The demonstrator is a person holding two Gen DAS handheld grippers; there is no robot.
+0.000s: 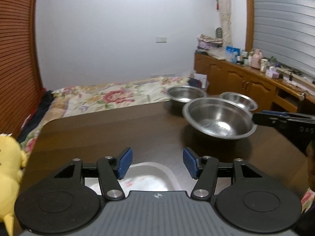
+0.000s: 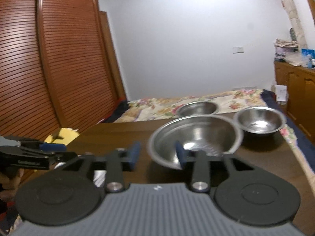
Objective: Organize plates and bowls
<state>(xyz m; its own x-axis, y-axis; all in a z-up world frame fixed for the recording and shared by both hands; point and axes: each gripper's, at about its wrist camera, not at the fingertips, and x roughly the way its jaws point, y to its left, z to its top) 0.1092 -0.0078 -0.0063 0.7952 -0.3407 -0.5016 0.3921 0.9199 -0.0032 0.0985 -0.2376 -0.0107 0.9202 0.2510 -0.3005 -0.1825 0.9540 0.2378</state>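
While both sets of fingers stand apart and empty | right gripper [image 2: 157,154]: straddle large bowl [image 2: 195,137] rim squarely | left gripper [image 1: 157,163]: stay above plate [image 1: 147,179].

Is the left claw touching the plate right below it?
Apart. In the left wrist view the left claw hangs open above the plate, with nothing between its blue pads.

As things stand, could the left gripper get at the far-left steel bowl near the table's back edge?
Probably yes. The left gripper has open, empty jaws, and bare table lies between it and the far-left bowl. The large bowl sits to the right of that path, by the right gripper.
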